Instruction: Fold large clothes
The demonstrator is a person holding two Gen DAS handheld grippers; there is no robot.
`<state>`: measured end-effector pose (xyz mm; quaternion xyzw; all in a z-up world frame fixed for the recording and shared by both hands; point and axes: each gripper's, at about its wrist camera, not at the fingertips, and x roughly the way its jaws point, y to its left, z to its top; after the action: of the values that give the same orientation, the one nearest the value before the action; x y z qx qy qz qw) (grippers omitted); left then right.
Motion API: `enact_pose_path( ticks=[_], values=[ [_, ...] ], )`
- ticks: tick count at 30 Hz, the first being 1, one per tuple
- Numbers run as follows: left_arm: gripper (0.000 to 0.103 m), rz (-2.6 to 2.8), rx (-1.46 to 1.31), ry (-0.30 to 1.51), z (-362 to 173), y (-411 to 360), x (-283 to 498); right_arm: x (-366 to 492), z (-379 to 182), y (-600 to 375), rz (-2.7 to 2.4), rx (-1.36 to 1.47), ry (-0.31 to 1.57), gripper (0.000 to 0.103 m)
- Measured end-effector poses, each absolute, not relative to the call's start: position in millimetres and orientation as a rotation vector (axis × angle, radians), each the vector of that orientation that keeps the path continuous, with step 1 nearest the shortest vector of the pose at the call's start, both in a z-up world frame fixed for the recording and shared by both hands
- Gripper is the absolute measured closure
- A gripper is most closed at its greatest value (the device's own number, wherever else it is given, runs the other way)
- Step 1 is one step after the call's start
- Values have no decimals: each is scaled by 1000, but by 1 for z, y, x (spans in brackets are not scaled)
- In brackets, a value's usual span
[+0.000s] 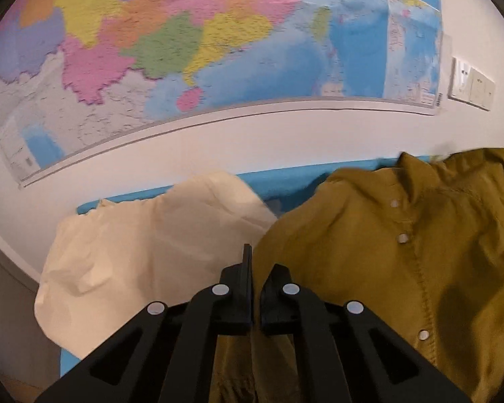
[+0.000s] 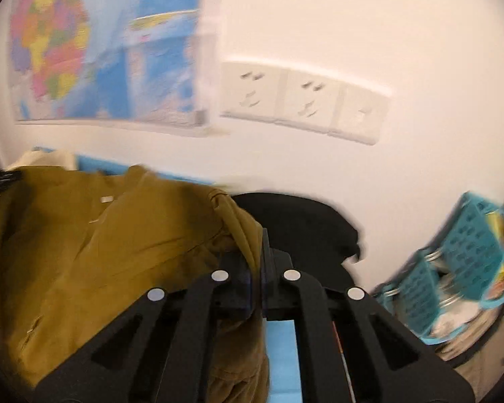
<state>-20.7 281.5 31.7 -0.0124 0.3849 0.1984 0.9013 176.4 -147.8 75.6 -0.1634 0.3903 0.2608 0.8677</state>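
An olive-yellow shirt (image 1: 386, 252) with white snap buttons hangs bunched over the blue table top (image 1: 285, 178). In the left wrist view my left gripper (image 1: 257, 268) is shut on a fold of its cloth, which runs between the black fingers and down under them. In the right wrist view the same shirt (image 2: 100, 252) spreads to the left, and my right gripper (image 2: 257, 258) is shut on another edge of it that drapes over the left finger. The shirt is lifted and crumpled between the two grips. Its lower part is hidden below the grippers.
A cream garment (image 1: 134, 252) lies left of the shirt on the table. A black garment (image 2: 302, 228) lies behind the right gripper. Teal baskets (image 2: 463, 262) stand at the right. A white wall with a map (image 1: 184, 50) and sockets (image 2: 302, 100) stands close behind.
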Motion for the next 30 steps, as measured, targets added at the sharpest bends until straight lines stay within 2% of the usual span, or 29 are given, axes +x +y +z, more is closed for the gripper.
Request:
enact_pose_path(
  ticks=[4, 6, 7, 9, 11, 13, 15, 19, 23, 28, 29, 30],
  values=[
    [96, 413, -32, 837, 8, 287, -15, 218, 3, -154, 435, -324, 999, 92],
    [84, 419, -46, 850, 1, 290, -11, 227, -34, -161, 380, -281, 1090, 71],
    [78, 422, -40, 858, -2, 290, -10, 226, -44, -162, 371, -279, 1119, 65],
    [55, 416, -36, 865, -4, 287, -13, 217, -48, -168, 346, -261, 1085, 59],
    [45, 403, -25, 859, -2, 287, -15, 201, -30, -180, 344, -185, 1028, 48],
    [43, 381, -12, 857, 1, 284, -16, 180, -9, -183, 405, -159, 969, 46],
    [38, 367, 3, 871, -1, 278, -16, 148, 10, -180, 531, -149, 932, 40],
    [38, 367, 50, 880, -10, 266, -15, 85, 16, -161, 747, -180, 950, 42],
    [39, 370, 35, 877, -15, 263, -15, 38, -19, -142, 791, -272, 1063, 44],
    [39, 363, 3, 867, -14, 261, -21, 29, -63, -148, 629, -321, 1140, 48],
    [39, 364, 1, 865, -15, 261, -23, 28, -67, -151, 633, -297, 1138, 67],
    [39, 364, -1, 865, -15, 261, -24, 27, -66, -153, 650, -260, 1127, 102]
  ],
)
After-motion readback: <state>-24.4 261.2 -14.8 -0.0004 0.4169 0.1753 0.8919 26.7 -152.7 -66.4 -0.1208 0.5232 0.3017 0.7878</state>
